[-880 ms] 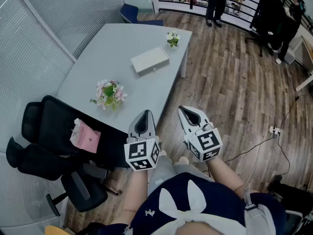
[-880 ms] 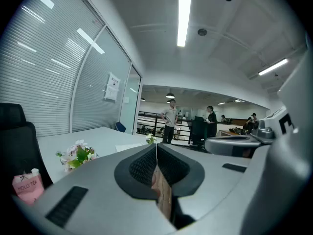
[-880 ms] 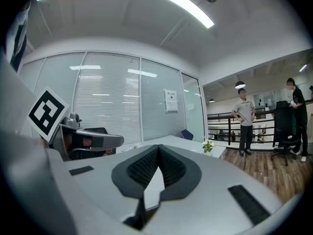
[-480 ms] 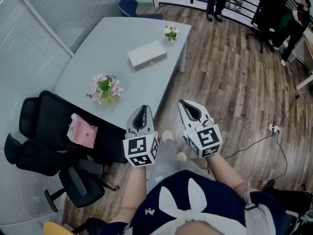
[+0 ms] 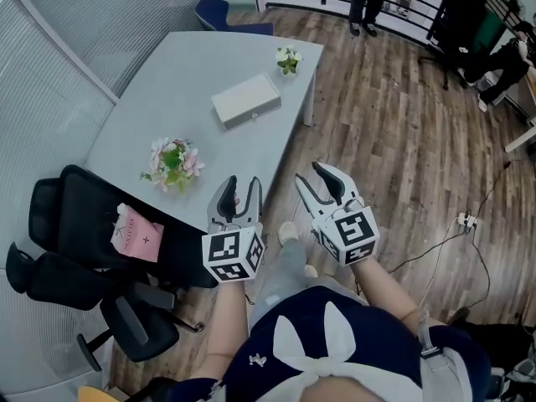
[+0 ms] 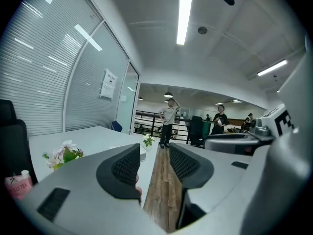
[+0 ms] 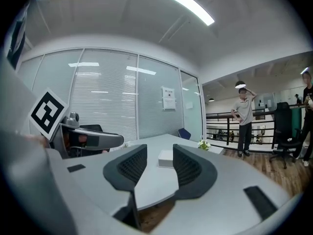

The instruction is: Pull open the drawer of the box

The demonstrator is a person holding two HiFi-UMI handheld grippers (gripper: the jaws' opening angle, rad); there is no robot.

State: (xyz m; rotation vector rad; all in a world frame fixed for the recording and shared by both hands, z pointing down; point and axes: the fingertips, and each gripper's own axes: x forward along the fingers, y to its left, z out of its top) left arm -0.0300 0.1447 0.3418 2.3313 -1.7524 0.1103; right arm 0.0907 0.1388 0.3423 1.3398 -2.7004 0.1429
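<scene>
The left hand-held gripper (image 5: 236,187) and right hand-held gripper (image 5: 312,177) hung with jaws apart and empty, so this looked like the approach step. The box (image 5: 245,99) lay well ahead of both on the worktop (image 5: 159,90); next, one would need to reach its drawer (image 5: 253,115) front.

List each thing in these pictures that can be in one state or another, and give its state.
box: closed, resting on the table, apart from both grippers.
left gripper: jaws open, nothing between them.
right gripper: jaws open, nothing between them.
flower bunch: upright on the table.
pink packet: lying flat on the black chair.
</scene>
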